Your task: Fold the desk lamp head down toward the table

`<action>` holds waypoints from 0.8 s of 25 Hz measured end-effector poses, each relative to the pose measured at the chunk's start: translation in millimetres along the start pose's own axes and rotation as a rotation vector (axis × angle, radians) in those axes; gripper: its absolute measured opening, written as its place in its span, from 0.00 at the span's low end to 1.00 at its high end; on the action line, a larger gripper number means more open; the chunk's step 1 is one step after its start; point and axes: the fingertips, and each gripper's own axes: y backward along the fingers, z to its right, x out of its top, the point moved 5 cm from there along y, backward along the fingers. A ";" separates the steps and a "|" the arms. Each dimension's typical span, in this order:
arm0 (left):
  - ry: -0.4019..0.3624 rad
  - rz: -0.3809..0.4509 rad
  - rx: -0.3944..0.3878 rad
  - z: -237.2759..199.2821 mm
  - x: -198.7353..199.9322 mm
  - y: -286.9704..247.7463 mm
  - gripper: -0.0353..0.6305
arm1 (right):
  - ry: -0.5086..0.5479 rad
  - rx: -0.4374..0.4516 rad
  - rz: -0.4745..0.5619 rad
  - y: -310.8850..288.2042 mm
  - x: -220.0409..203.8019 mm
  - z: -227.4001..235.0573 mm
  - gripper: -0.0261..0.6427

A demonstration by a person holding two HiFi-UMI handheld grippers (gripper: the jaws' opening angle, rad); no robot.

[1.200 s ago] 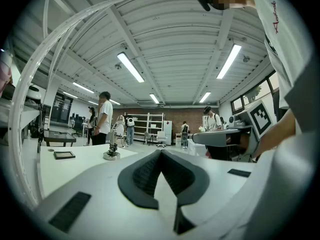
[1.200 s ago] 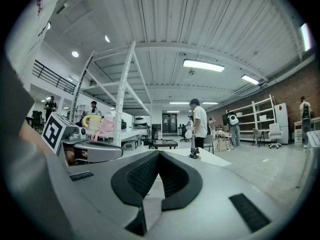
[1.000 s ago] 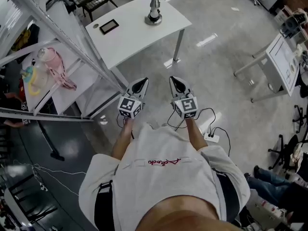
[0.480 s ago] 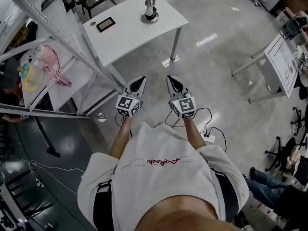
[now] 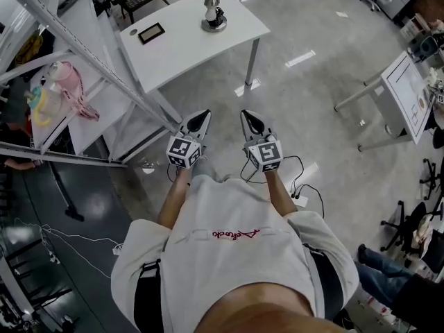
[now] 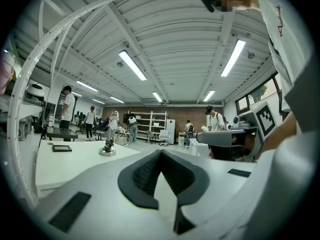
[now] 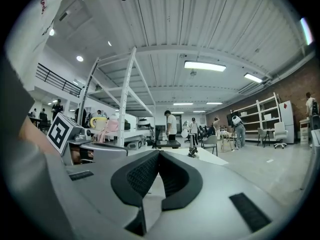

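- Polished grey floor (image 5: 305,116) fills most of the head view, in a large workshop with strip lights overhead and people standing far off by shelving.
- A white table (image 5: 180,50) stands ahead of the person, well apart from both grippers.
- The desk lamp (image 5: 214,12) sits on the far part of that table, near its far edge, on a round silvery base. Its neck stands upright, and the head is too small to read in detail.
- In the left gripper view the desk lamp (image 6: 108,146) shows left of the jaws, with a dark flat tablet (image 6: 62,148) lying further left on the same tabletop.
- In the right gripper view the desk lamp (image 7: 192,147) shows just right of the jaw tips, far off on the table.
- The left gripper (image 5: 202,115) is held level in front of the person's chest, pointing toward the table. Its jaws are pressed together with nothing between them.
- The right gripper (image 5: 249,115) is just beside it, also level and aimed the same way. Its jaws are likewise together and empty.
- A white metal rack (image 5: 97,64) slants along the left, and a pink item (image 5: 68,89) lies on a shelf behind it.
- A white power strip (image 5: 300,200) with a black cable lies on the floor to the person's right.
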 end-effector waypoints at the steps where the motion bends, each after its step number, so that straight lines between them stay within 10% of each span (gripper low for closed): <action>1: -0.001 0.002 0.002 -0.1 0.6 -1.7 0.09 | 0.001 0.003 0.001 0.1 0.1 1.2 0.08; 20: 0.027 0.015 0.030 -78.4 -8.2 -57.7 0.09 | 0.018 0.034 -0.021 -90.0 -17.5 32.9 0.08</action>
